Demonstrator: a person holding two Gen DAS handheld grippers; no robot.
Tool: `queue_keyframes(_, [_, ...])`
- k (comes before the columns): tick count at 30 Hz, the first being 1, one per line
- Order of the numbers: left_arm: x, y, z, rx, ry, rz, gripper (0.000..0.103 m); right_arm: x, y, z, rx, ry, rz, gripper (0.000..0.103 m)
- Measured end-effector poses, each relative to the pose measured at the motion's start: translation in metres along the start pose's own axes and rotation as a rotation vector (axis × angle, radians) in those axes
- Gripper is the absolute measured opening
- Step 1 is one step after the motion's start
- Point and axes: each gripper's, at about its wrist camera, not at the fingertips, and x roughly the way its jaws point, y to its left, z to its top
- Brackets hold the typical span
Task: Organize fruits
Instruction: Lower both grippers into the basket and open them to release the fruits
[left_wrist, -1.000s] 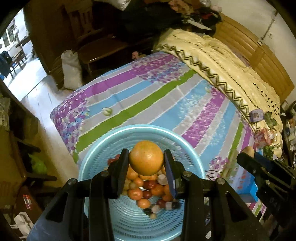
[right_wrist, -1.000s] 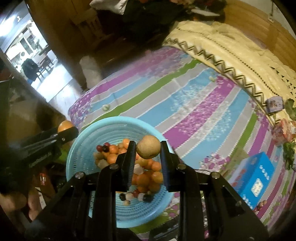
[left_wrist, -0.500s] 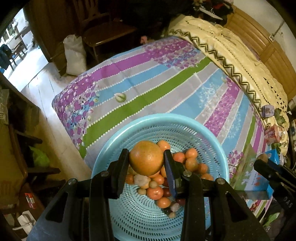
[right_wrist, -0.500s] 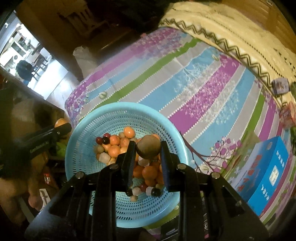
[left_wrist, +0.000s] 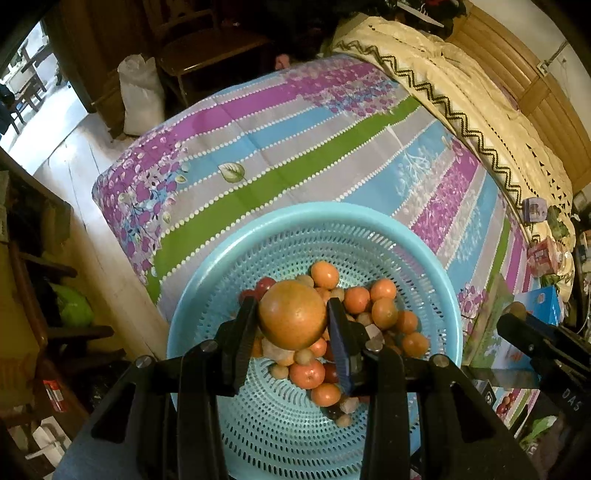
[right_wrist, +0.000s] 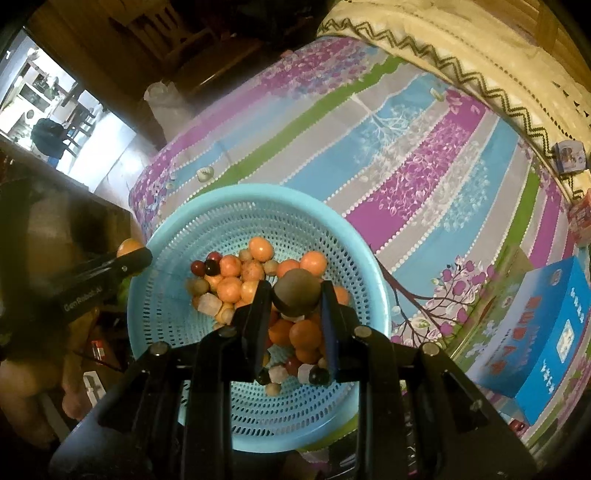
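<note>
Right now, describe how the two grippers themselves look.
Both are matte black plastic. The left gripper has two flat fingers on angular forked arms with round silver rivets; its right finger shows a blue pad. The right gripper is built alike. Seen side-on from the right wrist view, the left gripper's finger carries white "GenRobot.AI" lettering. No cables or sleeves show.

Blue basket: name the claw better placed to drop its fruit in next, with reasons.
Either could, but the right claw looks slightly better placed: its brown fruit hangs over the fruit pile mid-basket, while the left claw holds its large orange nearer the blue basket's edge.
</note>
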Motion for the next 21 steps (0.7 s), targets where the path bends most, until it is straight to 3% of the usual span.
queue_keyframes(8, [0.01, -0.001, -0.005, 0.009, 0.032, -0.003, 0.039, 0.009, -0.001, -0.006, 0.007, 0.034, 0.002, 0.027])
queue_keyframes(21, [0.054, -0.008, -0.023, 0.052, 0.169, 0.002, 0.039, 0.041, -0.005, -0.019, 0.022, 0.142, 0.018, 0.027])
